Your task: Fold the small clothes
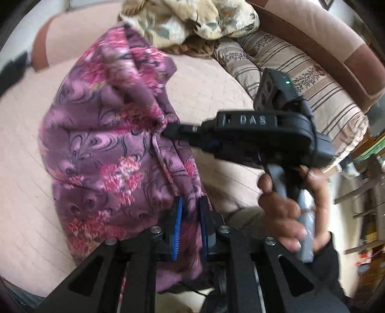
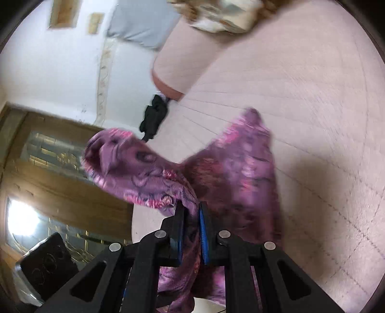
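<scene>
A purple garment with pink flowers (image 1: 108,144) hangs bunched above the pale pink bed cover (image 1: 24,168). My left gripper (image 1: 191,204) is shut on a fold of it at its lower edge. My right gripper (image 1: 168,131) comes in from the right, held by a hand, and its tip pinches the cloth higher up. In the right wrist view the same garment (image 2: 228,168) drapes from my right gripper (image 2: 191,209), which is shut on it, with one end flapping out to the left.
A beige patterned blanket (image 1: 187,21) is heaped at the head of the bed. A striped pillow (image 1: 300,79) lies along the brown headboard (image 1: 336,41). A black cloth (image 2: 155,115) lies at the bed's far edge. A wooden door (image 2: 48,173) stands to the left.
</scene>
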A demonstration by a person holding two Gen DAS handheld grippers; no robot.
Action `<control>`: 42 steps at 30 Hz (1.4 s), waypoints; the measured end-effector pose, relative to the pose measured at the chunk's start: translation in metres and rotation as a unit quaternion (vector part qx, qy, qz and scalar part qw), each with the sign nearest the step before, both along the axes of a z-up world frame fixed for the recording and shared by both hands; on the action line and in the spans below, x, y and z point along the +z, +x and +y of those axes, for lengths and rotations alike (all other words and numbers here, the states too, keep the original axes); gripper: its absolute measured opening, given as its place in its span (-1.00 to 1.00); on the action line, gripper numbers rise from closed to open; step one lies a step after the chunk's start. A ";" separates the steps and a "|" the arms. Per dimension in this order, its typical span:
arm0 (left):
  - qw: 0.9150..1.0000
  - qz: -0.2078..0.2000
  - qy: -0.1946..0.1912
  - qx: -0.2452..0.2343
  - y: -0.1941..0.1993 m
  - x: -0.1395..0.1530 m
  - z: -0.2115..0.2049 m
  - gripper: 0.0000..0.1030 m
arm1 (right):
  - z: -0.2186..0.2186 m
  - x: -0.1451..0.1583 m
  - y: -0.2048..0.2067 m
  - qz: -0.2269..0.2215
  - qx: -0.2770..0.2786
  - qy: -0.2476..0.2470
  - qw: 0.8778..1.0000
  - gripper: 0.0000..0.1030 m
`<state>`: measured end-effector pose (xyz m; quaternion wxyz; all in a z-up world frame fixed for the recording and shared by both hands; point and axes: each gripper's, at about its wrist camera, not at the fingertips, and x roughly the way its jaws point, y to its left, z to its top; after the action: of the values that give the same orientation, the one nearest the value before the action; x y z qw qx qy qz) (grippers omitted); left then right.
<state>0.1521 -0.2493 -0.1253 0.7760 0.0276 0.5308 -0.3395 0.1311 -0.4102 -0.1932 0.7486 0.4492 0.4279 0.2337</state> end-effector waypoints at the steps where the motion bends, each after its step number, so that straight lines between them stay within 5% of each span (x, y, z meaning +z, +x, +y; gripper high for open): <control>1: 1.000 0.009 -0.011 0.003 0.004 0.005 0.006 -0.67 | -0.007 -0.003 0.006 0.004 -0.008 0.007 1.000 -0.75; 4: 0.998 0.004 -0.049 0.029 0.011 0.029 0.034 0.16 | -0.016 0.001 0.007 -0.004 -0.025 -0.006 1.000 -0.74; 7: 0.996 -0.032 -0.015 0.086 0.040 0.040 0.048 0.21 | -0.022 -0.002 0.003 0.006 -0.040 -0.011 0.999 -0.71; 8: 0.994 -0.033 -0.012 0.103 0.054 0.039 0.051 0.21 | -0.024 0.000 -0.001 0.002 -0.044 -0.014 0.999 -0.56; 9: 0.992 -0.033 -0.008 0.123 0.071 0.036 0.056 0.20 | -0.024 0.005 -0.006 -0.005 -0.049 -0.021 0.999 -0.12; 11: 0.990 -0.030 -0.003 0.140 0.097 0.027 0.059 -0.07 | -0.021 0.017 -0.021 -0.023 -0.046 -0.040 0.998 0.45; 14: 0.991 -0.028 -0.009 0.129 0.127 0.019 0.046 -0.18 | -0.004 0.027 -0.038 -0.029 -0.031 -0.094 0.995 0.33; 16: 0.993 -0.032 -0.004 0.114 0.143 0.013 0.027 -0.27 | 0.019 0.023 -0.044 0.005 -0.016 -0.168 0.986 -0.26; 17: 0.994 -0.031 0.001 0.106 0.146 0.010 0.018 -0.38 | 0.031 0.020 -0.046 0.021 -0.005 -0.203 0.979 -0.84; 18: 0.994 -0.032 0.007 0.099 0.152 0.006 0.010 -0.43 | 0.040 0.018 -0.048 0.030 0.000 -0.229 0.973 -0.90; 24: 0.994 0.009 0.074 0.086 0.185 -0.054 -0.017 -0.46 | 0.048 0.011 -0.061 0.077 -0.037 -0.321 0.943 -0.90; 27: 0.993 0.047 0.012 0.111 0.177 -0.037 0.007 -0.34 | 0.048 0.009 -0.056 0.089 -0.032 -0.318 0.943 -0.87; 28: 0.992 0.045 -0.019 0.117 0.166 -0.020 0.021 -0.02 | 0.048 0.011 -0.057 0.084 -0.035 -0.312 0.946 -0.84; 29: 0.991 0.032 -0.038 0.125 0.153 -0.003 0.036 0.37 | 0.046 0.015 -0.061 0.073 -0.038 -0.303 0.950 -0.68; 30: 0.990 0.017 -0.044 0.135 0.144 0.007 0.047 0.51 | 0.043 0.021 -0.065 0.056 -0.043 -0.290 0.955 -0.32; 31: 0.987 -0.007 -0.051 0.152 0.130 0.021 0.064 0.61 | 0.041 0.032 -0.072 0.025 -0.053 -0.275 0.960 -0.02; 32: 0.985 -0.023 -0.053 0.163 0.120 0.030 0.079 0.61 | 0.040 0.040 -0.075 0.005 -0.057 -0.271 0.961 0.56; 33: 0.984 -0.033 -0.051 0.170 0.111 0.035 0.094 0.61 | 0.043 0.051 -0.074 -0.018 -0.055 -0.270 0.961 0.74; 37: 0.974 -0.045 -0.004 0.222 0.099 0.024 0.137 0.61 | 0.051 0.086 -0.031 -0.059 -0.025 -0.283 0.957 0.72; 40: 0.967 0.008 -0.013 0.255 0.113 -0.005 0.157 0.61 | 0.042 0.075 0.031 -0.028 -0.022 -0.282 0.959 0.70; 41: 0.964 0.022 -0.018 0.263 0.119 -0.014 0.161 0.61 | 0.036 0.063 0.053 -0.006 -0.031 -0.288 0.957 0.64; 42: 0.963 0.032 -0.020 0.267 0.126 -0.021 0.163 0.61 | 0.029 0.055 0.064 0.008 -0.031 -0.284 0.958 0.34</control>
<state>0.2783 -0.0867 -0.1459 0.8215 -0.1417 0.5367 -0.1307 0.1950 -0.3810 -0.1383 0.8489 0.2331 0.4684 0.0752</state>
